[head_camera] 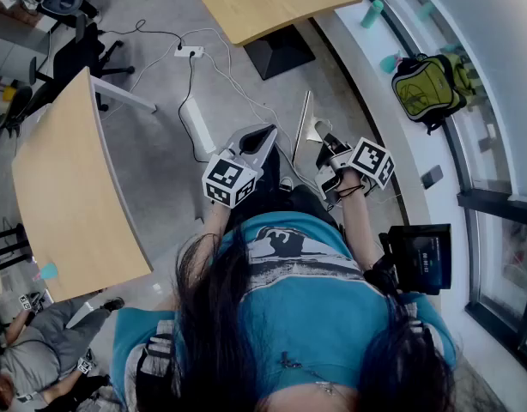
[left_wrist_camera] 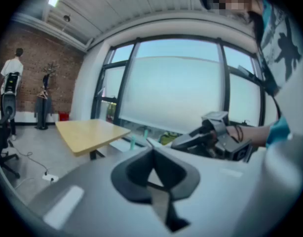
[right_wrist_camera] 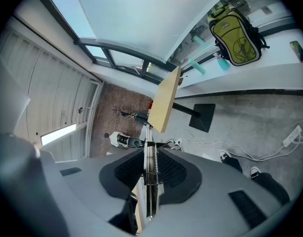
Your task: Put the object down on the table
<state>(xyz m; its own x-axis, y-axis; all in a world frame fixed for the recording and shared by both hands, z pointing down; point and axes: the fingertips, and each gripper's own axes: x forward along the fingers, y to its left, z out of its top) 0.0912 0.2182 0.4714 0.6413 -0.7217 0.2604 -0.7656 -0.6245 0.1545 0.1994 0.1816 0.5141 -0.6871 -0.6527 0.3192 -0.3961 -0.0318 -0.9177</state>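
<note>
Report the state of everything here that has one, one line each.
left tongs: shut, nothing between them.
right tongs: shut on the thin flat object.
thin flat object: held on edge in the air, not set down.
backpack: resting on the window ledge, looks closed.
power strip: on the floor, cables plugged in.
small screen: dimly lit.

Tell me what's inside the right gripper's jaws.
A thin flat metal piece with a coil spring, edge-on, pinched in the right gripper. Its broad faces cannot be seen.
</note>
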